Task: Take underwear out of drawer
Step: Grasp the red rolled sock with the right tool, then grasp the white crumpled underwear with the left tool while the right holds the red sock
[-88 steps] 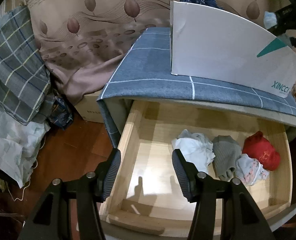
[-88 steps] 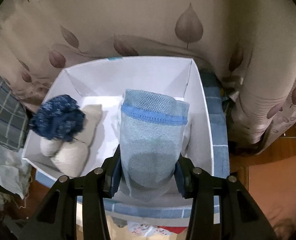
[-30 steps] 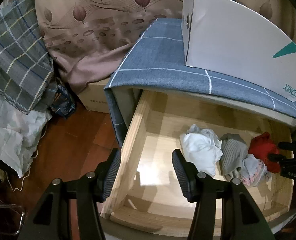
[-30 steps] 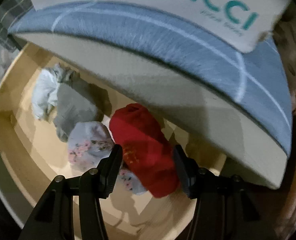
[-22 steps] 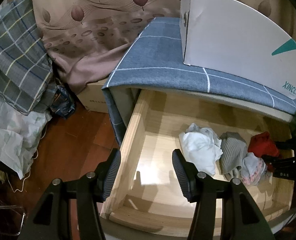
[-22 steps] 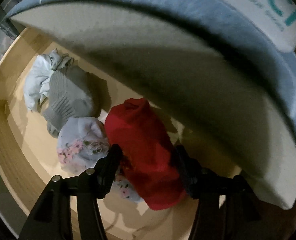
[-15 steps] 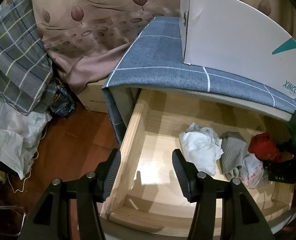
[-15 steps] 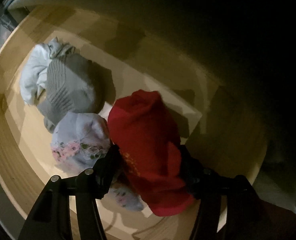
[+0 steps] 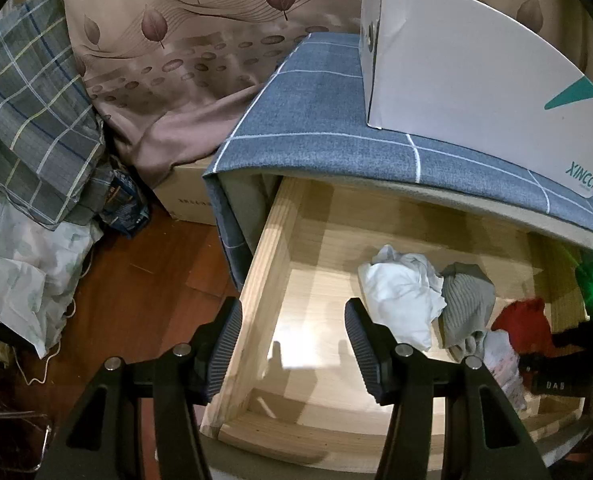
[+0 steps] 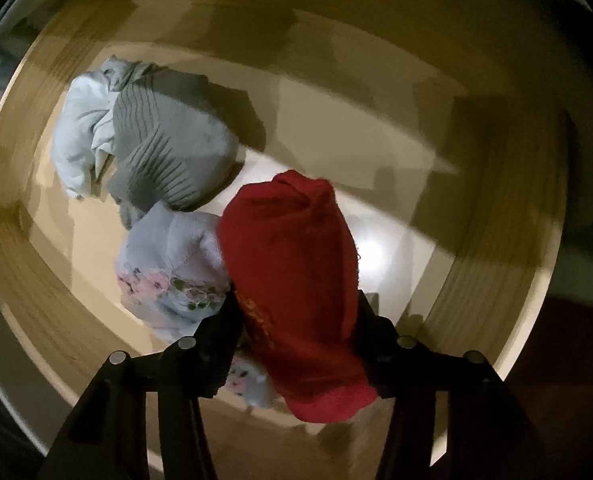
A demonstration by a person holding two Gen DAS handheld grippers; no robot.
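Note:
The wooden drawer [image 9: 264, 264] stands pulled out. Inside lie a white garment [image 9: 400, 300], a grey ribbed one [image 9: 464, 304], a floral one [image 9: 500, 360] and red underwear [image 9: 520, 324]. My right gripper [image 10: 294, 316] points straight down into the drawer's right end. Its jaws are closing, and the red underwear [image 10: 296, 248] fills the gap with both pads against it. The floral piece [image 10: 168, 272] touches the left finger. My left gripper [image 9: 292, 344] hangs open over the drawer's front left corner, with nothing between its fingers.
A white cardboard box [image 9: 476, 72] stands on the cabinet's blue checked cloth top [image 9: 336, 120], which overhangs the drawer's back. Left of the cabinet are a carton [image 9: 188, 196], plaid bedding [image 9: 28, 120] and brown wooden floor [image 9: 136, 280].
My right gripper has sunk under the cabinet top into the drawer and come down around the red underwear. Its jaws narrowed onto the cloth. The left gripper has kept still.

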